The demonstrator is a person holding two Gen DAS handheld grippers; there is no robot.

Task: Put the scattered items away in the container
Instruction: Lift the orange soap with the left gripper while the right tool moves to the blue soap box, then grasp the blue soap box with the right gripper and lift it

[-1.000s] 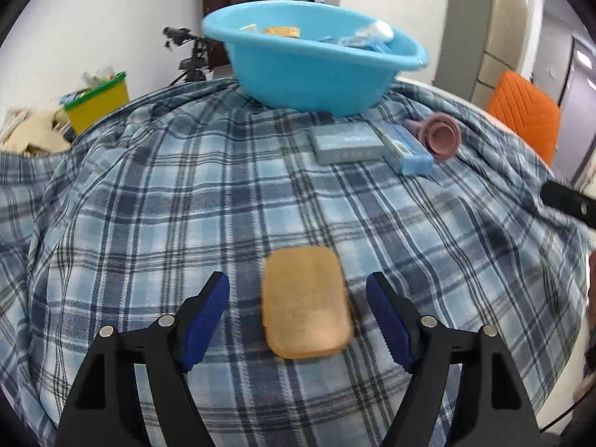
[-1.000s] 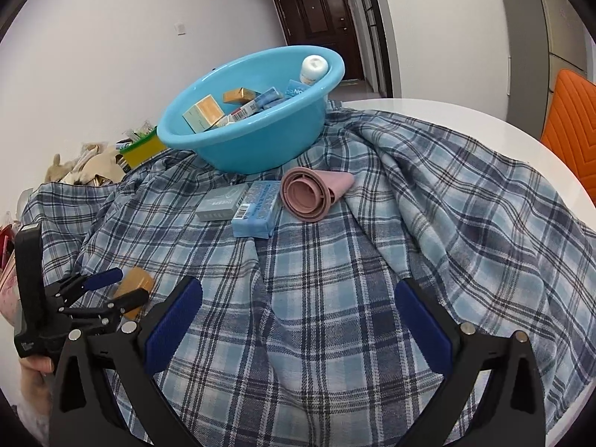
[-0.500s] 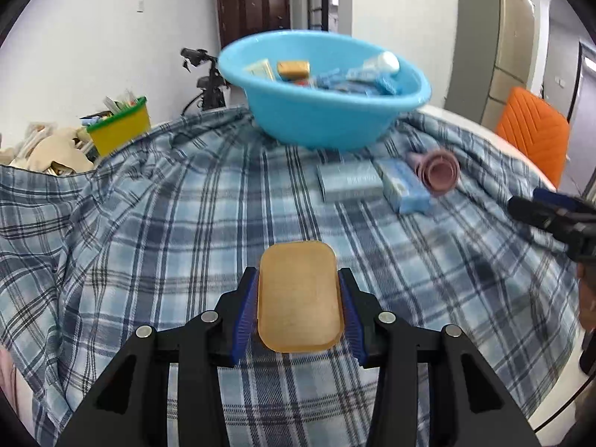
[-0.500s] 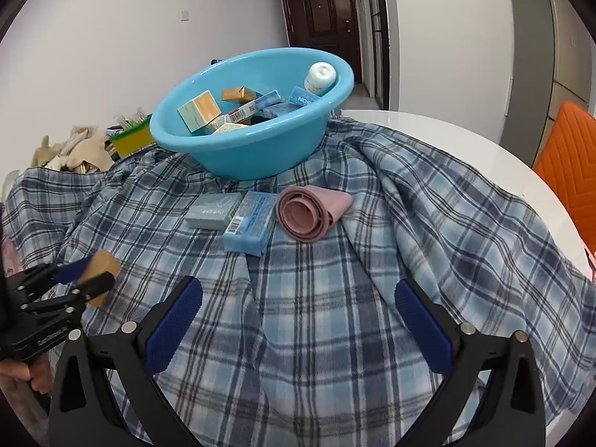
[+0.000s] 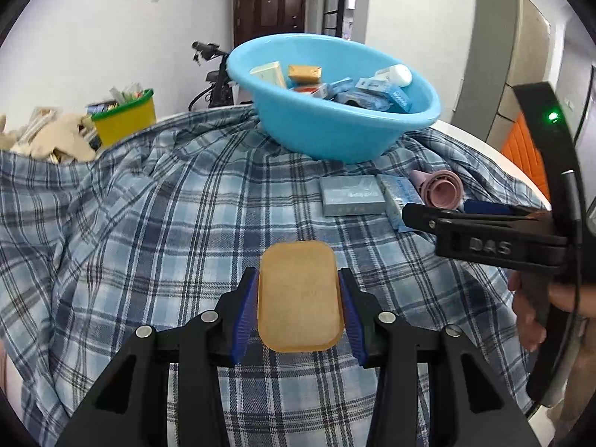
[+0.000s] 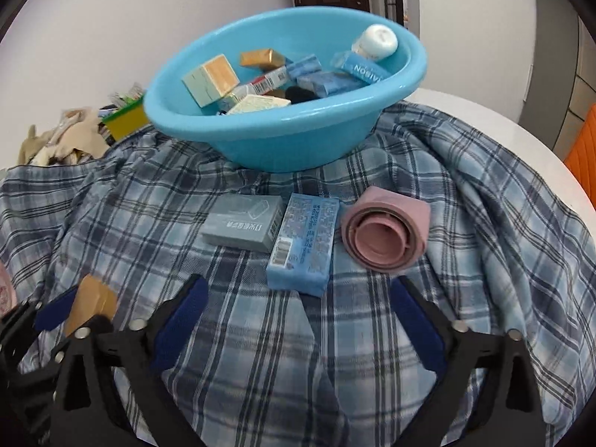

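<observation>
Far left, beyond the plaid cloth (image 5: 156,223) covering your tabletop (image 6: 484,111), sit a heap of beige fabric (image 5: 56,141) and a yellow bin with a green rim (image 5: 124,117). Your left tool (image 5: 300,307) is clenched on a tan rounded-rectangular soap bar (image 5: 300,296), its blue pads (image 5: 244,313) pressed flat against both long edges; the bar looks lifted just clear of the cloth. In the right wrist view the same tool (image 6: 74,309) and bar (image 6: 91,303) show at the lower left. Up the middle stands the light blue basin (image 5: 335,138), already holding small boxes, a gold packet and a white-capped bottle. In front of it on the cloth lie three loose items in a row: a grey carton (image 6: 244,221), a pale blue carton with a barcode (image 6: 303,244) touching its right edge, and a pink collapsible cup (image 6: 383,234) on its side just beside that. Your right tool (image 6: 298,326) hovers near the blue carton, its jaws having just been closing but standing apart with nothing but cloth between them, so it grips nothing. In the left wrist view that tool (image 5: 473,218) reaches in from the right edge over the blue carton (image 5: 400,195), with your right hand (image 5: 536,309) on its handle. An orange chair (image 5: 521,152) stands at the far right
</observation>
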